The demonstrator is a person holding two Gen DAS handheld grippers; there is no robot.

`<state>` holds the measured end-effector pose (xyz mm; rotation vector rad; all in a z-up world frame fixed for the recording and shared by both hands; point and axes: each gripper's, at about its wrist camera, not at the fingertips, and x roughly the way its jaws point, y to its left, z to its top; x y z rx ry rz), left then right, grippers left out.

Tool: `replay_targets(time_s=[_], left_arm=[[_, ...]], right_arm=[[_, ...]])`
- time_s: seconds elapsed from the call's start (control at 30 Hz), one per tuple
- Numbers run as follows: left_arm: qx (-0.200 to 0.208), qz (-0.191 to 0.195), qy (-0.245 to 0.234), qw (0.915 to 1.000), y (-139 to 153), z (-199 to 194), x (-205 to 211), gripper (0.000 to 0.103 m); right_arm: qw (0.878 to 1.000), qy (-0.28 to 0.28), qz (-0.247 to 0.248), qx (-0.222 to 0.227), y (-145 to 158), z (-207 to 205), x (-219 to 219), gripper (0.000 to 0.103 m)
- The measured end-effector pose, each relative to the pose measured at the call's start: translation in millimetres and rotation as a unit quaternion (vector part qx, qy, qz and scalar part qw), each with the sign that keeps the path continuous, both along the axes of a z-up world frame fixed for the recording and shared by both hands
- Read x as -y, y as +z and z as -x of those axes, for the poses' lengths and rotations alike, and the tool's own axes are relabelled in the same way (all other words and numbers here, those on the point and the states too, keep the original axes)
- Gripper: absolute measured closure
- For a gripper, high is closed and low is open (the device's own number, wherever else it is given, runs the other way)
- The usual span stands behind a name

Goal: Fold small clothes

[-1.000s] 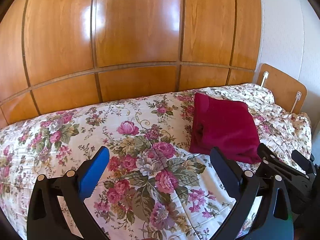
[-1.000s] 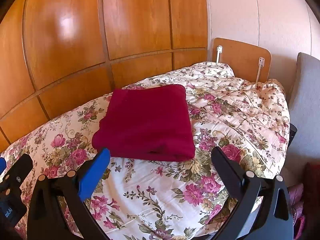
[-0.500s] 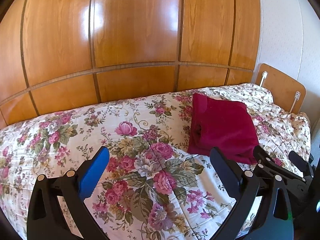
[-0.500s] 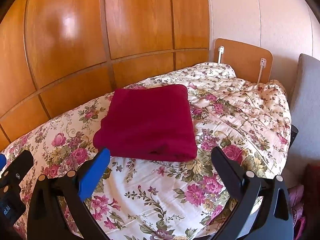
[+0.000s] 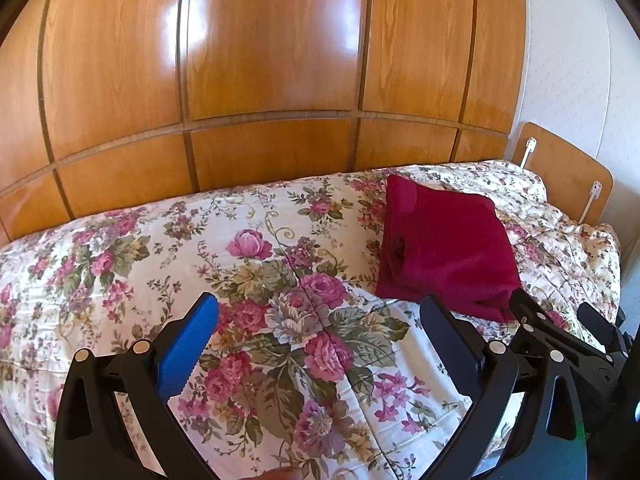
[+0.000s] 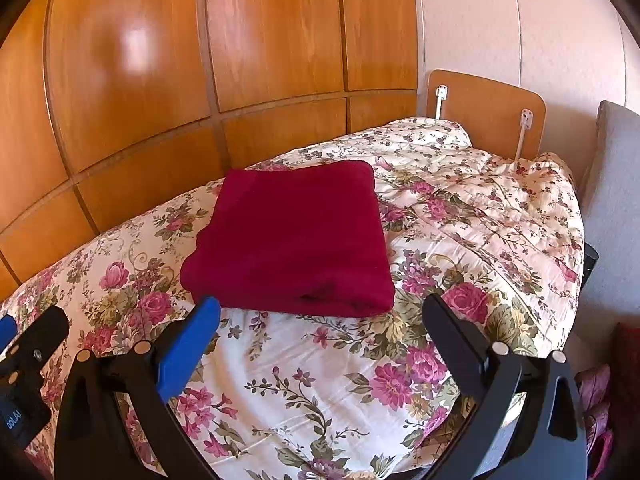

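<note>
A dark red garment [image 6: 292,240], folded into a thick, roughly square bundle, lies flat on the bed's floral quilt [image 6: 460,216], toward the far side near the wooden panelling [image 6: 260,40]. Its rounded folded edge faces the near side, and a small pucker shows along that edge.

The right tool [image 6: 320,316] hangs above the quilt just near of the garment, its two fingers spread wide apart with nothing between them. The blue-padded finger [image 6: 188,352] overlaps the garment's near-left corner in the view; whether it touches the cloth cannot be told.

The left tool [image 5: 318,316] is further left, over a bare flowered stretch of quilt [image 5: 260,280], its fingers likewise wide apart and empty. From there the garment [image 5: 448,248] sits off to the right, well clear of the left tool, and the black frame of the right tool [image 5: 560,344] shows just near of it.

At the far right end of the bed stands a low wooden board [image 6: 488,108] with two white fittings, and a grey upholstered edge [image 6: 616,184] rises beside the bed.
</note>
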<state>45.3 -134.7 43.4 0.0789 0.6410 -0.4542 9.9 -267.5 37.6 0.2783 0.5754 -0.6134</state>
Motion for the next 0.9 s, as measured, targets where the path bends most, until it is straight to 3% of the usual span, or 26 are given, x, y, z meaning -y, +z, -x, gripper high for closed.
replay_targets(time_s=[0.9], left_arm=[[-0.002,-0.005,0.006,1.0,-6.3,2.0,0.4,0.003]], right_arm=[[1.0,0.009,0.002,-0.007,-5.1,-1.6,0.2,0.002]])
